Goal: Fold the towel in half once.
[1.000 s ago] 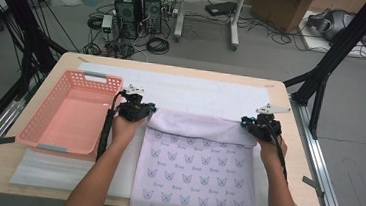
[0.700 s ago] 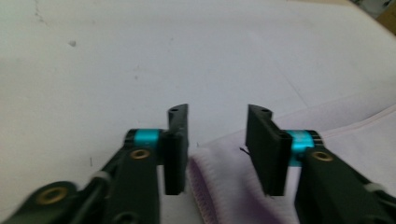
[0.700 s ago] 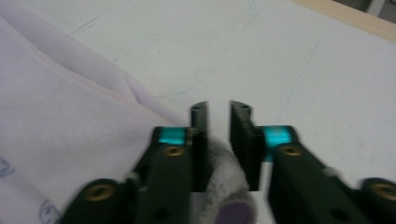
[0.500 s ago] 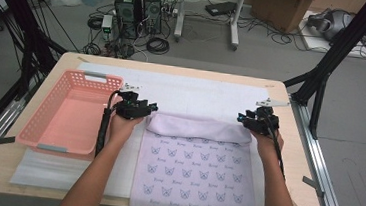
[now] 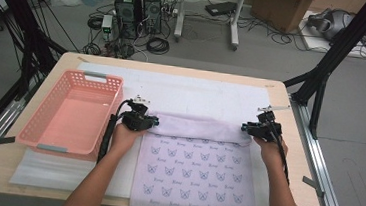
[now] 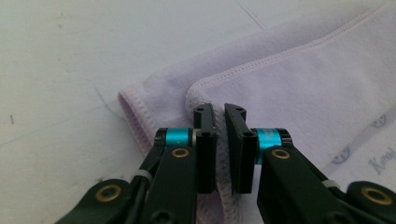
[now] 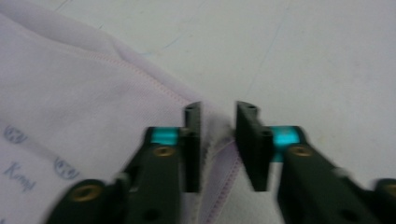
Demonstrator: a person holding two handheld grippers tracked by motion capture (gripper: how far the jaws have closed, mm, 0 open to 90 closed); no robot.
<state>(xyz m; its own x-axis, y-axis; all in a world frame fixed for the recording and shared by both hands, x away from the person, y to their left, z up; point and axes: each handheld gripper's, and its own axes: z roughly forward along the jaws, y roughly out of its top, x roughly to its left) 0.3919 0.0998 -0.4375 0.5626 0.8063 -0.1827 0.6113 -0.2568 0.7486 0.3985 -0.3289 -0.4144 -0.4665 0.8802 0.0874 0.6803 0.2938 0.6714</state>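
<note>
Lilac towel [image 5: 195, 174] flat on surface [image 5: 283, 192]; left hand-held gripper [image 6: 219, 140], right hand-held gripper [image 7: 218, 140] each clenched on folded-edge corner, readying next fold.

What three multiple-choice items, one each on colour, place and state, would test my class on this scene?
1. The butterfly-print fabric towel is: A green; B lilac; C yellow.
2. The pink plastic mesh basket stands: A left of the towel; B on the towel; C right of the towel.
3. The left gripper has its jaws: A wide open above bare table; B gripping the basket; C shut on the towel's hem.
Answers: B, the high view shows pale purple cloth; A, the basket lies beside the person's left hand; C, the jaws, having just been closing, pinch the stitched hem.
</note>
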